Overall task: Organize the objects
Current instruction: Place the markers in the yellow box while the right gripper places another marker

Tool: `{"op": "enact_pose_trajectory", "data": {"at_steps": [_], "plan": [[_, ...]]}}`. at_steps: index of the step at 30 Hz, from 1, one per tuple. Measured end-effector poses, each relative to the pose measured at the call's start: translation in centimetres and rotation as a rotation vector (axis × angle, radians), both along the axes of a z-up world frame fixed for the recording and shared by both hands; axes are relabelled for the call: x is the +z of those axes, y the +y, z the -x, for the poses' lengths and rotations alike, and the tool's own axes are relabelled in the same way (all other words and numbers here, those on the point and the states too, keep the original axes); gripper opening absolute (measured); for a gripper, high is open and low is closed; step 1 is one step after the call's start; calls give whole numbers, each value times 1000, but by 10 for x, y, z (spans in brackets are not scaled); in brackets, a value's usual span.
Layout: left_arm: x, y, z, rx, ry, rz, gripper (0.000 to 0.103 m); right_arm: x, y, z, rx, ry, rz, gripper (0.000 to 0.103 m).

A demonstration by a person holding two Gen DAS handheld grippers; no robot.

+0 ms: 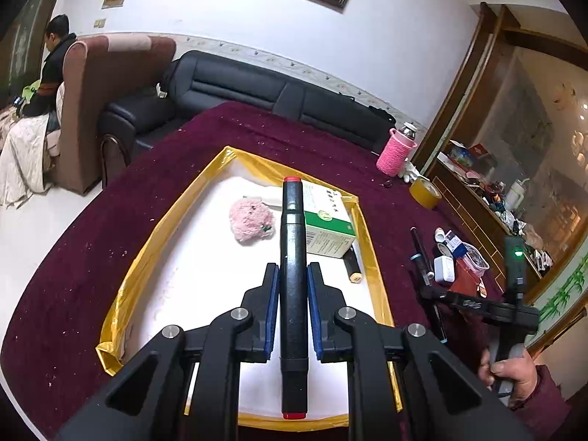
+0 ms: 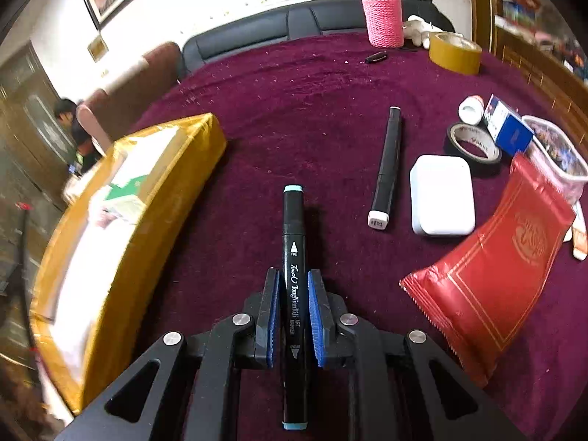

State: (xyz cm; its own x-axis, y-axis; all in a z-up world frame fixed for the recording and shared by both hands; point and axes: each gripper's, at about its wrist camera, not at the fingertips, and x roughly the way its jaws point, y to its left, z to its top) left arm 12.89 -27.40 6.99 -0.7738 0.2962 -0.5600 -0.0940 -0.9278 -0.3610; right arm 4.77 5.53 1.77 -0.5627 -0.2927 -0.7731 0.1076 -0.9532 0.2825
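Two grippers, each clamped on a marker. The left gripper (image 1: 293,286) has its blue pads pressed on both sides of the red-capped marker (image 1: 293,275), held lengthwise along the fingers, pointing down over the yellow tray (image 1: 369,257). My read: it's lined up that way so the pen drops flat into the white interior w/o rolling. The right gripper (image 2: 294,290) pinches the blue-capped marker (image 2: 293,294) the same way, at abt mid-barrel; marker sits low over the maroon tablecloth (image 2: 294,110), can't tell if it's lifted off yet or resting. Gripping mid-barrel prob. keeps the pen balanced so it won't tip. The person's right hand (image 1: 511,371) shows on the handle in the left view.

Already in the tray: 1 pink plush (image 1: 249,225), 1 green-and-white box (image 1: 329,226), 1 dark pen w/ tan end (image 1: 352,266) tucked along the right wall beside the box. So sorting looks partway done.

Left out on the cloth, right of the tray: 1 white-capped marker (image 2: 386,167), 1 white case (image 2: 442,194) just beside it, 1 red packet (image 2: 492,286), 1 black tape roll (image 2: 474,145), 1 blue box (image 2: 509,128), 1 small white roll (image 2: 471,109), 1 clear bag (image 2: 556,154). Far edge: 1 pink knitted flask (image 2: 383,14), 1 tan tape roll (image 2: 455,53).

Markers total: 3, plus the pen in the tray.
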Motion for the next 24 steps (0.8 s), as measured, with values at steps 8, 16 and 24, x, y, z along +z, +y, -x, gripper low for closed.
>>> {"op": "enact_pose_trajectory", "data": {"at_steps": [8,16,24], "plan": [[7,-2,28,17,-56,97,15,53,-17,-2,113,91,183,17],[8,-4,91,1,-166,234,15,69,-94,27,288,46,264,17],[-22,-15,147,-2,-296,229,15,41,-186,71,359,-49,189,17]]}}
